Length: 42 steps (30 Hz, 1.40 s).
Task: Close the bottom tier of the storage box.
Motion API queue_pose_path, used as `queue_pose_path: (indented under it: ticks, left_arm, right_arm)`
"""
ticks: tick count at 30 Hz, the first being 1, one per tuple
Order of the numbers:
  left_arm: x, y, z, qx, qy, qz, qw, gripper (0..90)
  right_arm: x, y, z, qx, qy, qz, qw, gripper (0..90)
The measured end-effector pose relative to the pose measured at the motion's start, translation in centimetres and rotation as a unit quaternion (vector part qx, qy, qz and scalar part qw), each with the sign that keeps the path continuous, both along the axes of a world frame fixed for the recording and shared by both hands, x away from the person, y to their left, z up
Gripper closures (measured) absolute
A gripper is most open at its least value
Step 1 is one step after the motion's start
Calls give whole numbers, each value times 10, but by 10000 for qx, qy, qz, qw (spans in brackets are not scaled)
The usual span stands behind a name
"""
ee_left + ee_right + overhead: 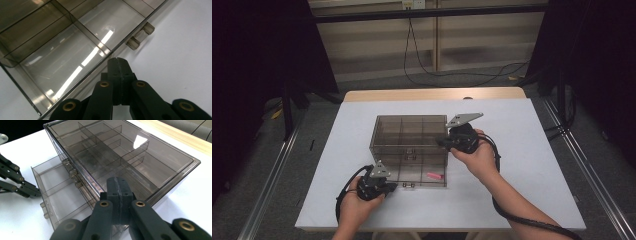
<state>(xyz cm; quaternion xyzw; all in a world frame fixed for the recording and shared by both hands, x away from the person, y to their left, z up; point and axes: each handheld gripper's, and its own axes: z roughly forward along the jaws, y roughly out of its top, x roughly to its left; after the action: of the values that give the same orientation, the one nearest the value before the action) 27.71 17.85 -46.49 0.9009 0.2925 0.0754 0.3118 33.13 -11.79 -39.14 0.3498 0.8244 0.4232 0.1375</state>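
Observation:
A smoky clear drawer cabinet stands mid-table, split into several compartments. Its bottom drawer is pulled out toward me, and a small pink piece lies in the drawer's right part. My left gripper is shut, with its tips against the drawer's front wall, left of the clear handle. My right gripper is also shut with nothing in it. Its tips rest at the cabinet's top right front corner. The left gripper also shows beside the drawer in the right gripper view.
The white tabletop has free room to the right and left of the cabinet. A wooden strip runs along the far edge. Cables lie on the floor beyond, and dark frame posts stand at the sides.

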Motion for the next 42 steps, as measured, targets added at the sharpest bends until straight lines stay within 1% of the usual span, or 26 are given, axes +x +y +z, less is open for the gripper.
queue_pose_path:
  ticks: [1,2,6,7,8,9,14,15,17,18,21,22,24,26,29,31,34,36,39,41,42]
  left_arm:
    - [1,0,0,-10,13,17,10000,900]
    - [1,-1,0,35,19,-2,10000,900]
    - [1,-2,-1,-8,43,4,10000,900]
    - [1,-4,-1,57,30,-34,10000,900]
    - [1,-5,0,78,48,-50,9999,900]
    - [1,-6,-1,33,24,-17,10000,900]
    - [2,-8,-1,27,45,-33,10000,900]
    - [2,-9,-2,-32,87,7,10000,900]
    - [3,-10,-2,-34,56,-12,10000,900]
    - [3,-10,-1,10,44,-47,10000,900]
    - [4,-12,-2,-1,69,-59,10000,900]
    - [4,-12,-1,36,44,-61,10000,900]
    - [5,-13,-2,-20,70,-51,10000,900]
    - [5,-13,-1,-10,85,-50,10000,900]
    - [5,-14,-2,-33,38,-30,10000,900]
    - [6,-15,-2,-49,71,-26,10000,900]
    - [6,-15,-2,-17,33,-32,10000,900]
    - [7,-16,-2,-19,72,-31,10000,900]
    - [8,-17,-2,-60,39,2,10000,900]
    - [9,-17,-1,-43,31,-13,10000,900]
    - [9,-17,-1,-49,19,19,10000,900]
  right_arm:
    - [0,0,0,2,3,2,10000,900]
    - [0,0,0,-2,-1,4,10000,900]
    - [1,0,0,6,0,0,10000,900]
    - [0,0,0,8,-2,-6,10000,900]
    - [0,0,0,15,-2,-13,10000,900]
    - [0,0,0,14,-4,-16,10000,900]
    - [0,0,0,12,-5,-13,10000,900]
    - [0,1,0,7,-1,-15,10000,900]
    - [0,1,0,-5,3,-18,10000,900]
    - [1,1,0,-15,-1,-5,10000,900]
    - [1,1,0,-24,2,-6,10000,900]
    - [1,1,0,-24,-1,-5,10000,900]
    - [1,1,0,-3,4,-19,10000,900]
    - [1,2,0,-7,4,-10,10000,900]
    - [1,2,0,-11,-1,-1,10000,900]
    - [1,2,0,-22,5,-9,10000,900]
    - [1,2,0,-15,3,-10,10000,900]
    - [1,2,0,-15,2,-12,10000,900]
    - [1,3,0,-26,5,-5,10000,900]
    - [1,3,0,-33,3,-10,10000,900]
    - [2,3,1,-31,12,-5,10000,900]
